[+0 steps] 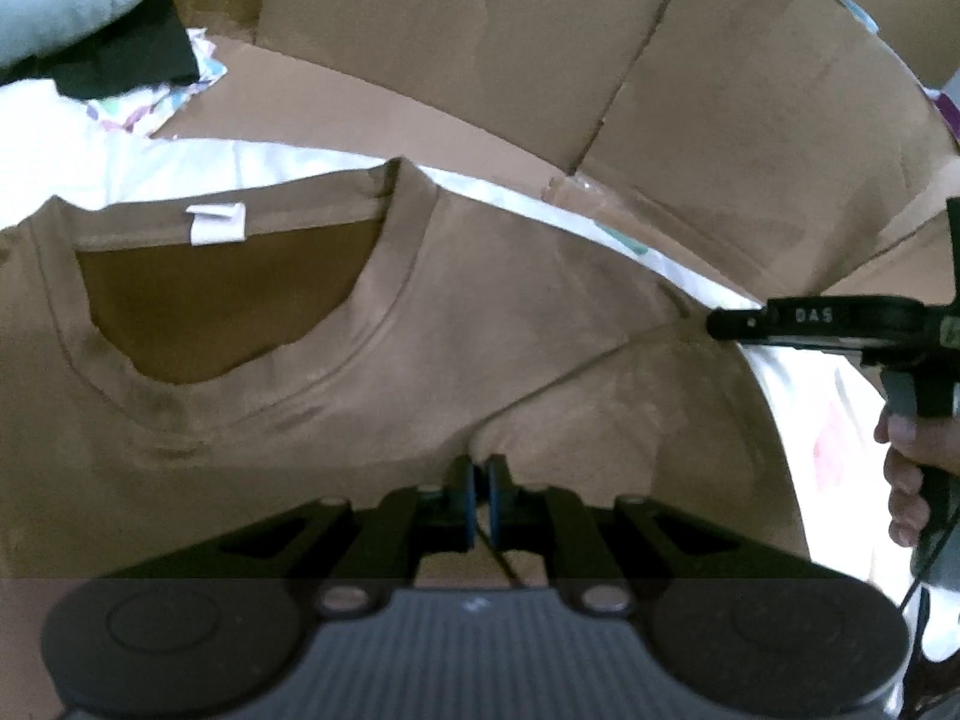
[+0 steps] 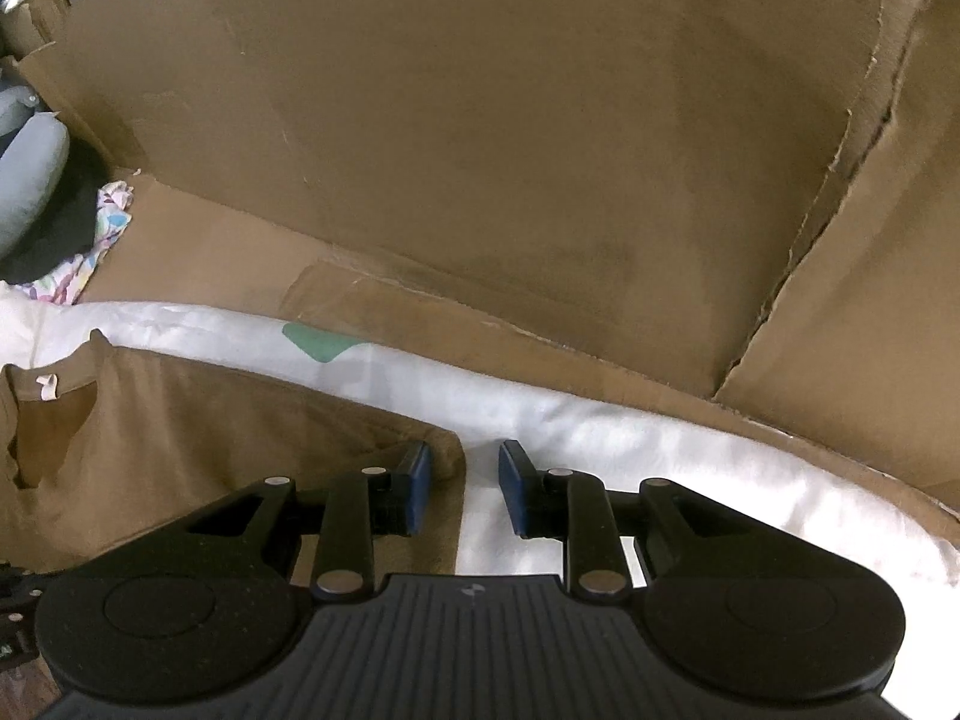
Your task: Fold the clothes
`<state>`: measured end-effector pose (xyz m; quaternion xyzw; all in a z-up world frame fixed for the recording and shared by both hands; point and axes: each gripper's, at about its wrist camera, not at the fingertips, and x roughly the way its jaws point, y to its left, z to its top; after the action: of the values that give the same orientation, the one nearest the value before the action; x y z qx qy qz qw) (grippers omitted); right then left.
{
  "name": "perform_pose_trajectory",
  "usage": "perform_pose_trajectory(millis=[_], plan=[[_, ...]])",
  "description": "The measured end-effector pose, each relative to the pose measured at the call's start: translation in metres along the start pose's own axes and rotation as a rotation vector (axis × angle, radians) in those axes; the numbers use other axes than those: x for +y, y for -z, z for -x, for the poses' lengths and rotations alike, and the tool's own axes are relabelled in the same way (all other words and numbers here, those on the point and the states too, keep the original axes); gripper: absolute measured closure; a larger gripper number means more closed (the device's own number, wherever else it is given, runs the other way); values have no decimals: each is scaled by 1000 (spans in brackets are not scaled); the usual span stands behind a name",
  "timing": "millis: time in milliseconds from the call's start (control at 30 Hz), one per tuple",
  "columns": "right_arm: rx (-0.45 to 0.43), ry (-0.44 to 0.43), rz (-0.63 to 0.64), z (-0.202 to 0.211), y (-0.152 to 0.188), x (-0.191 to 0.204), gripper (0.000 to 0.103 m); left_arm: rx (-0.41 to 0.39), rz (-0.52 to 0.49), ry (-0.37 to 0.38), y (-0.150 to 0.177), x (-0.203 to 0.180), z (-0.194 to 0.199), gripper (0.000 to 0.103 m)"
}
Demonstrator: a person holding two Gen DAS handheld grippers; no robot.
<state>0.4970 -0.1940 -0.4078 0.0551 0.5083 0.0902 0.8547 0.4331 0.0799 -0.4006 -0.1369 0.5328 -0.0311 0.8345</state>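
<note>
Flat, brown T-shirt lies collar toward the cardboard.

The T-shirt lies flat on a sheet — collar toward 12 o'clock, cardboard behind it, a clothes heap at 10 o'clock.

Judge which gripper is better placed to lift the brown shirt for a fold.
Left, probably. The left gripper has its jaws nearly closed over the brown shirt, seemingly pinching a fold. The right gripper is open, straddling the shirt's edge, gripping nothing yet.
</note>
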Motion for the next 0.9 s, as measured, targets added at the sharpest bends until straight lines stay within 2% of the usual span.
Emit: perform_pose_trajectory(millis=[100, 167, 200, 367, 467, 633, 900], plan=[[3, 5, -1, 7, -3, 1, 72, 20, 55, 11, 0, 4, 4, 86], [-13, -17, -3, 17, -1, -4, 72, 21, 81, 17, 1, 6, 7, 75], [-22, -28, 3, 23, 1, -7, 72, 21, 84, 15, 1, 7, 9, 74], [-29, -69, 23, 48, 26, -12, 72, 34, 67, 0, 1, 1, 16, 70], [-23, -89, 33, 61, 45, -13, 70, 46, 105, -12, 7, -1, 22, 69], [-13, -123, 50, 83, 75, -14, 65, 56, 166, -25, 23, -5, 34, 69], [30, -126, 76, 96, 119, -2, 65, 112, 163, -3, 55, -24, 39, 69]])
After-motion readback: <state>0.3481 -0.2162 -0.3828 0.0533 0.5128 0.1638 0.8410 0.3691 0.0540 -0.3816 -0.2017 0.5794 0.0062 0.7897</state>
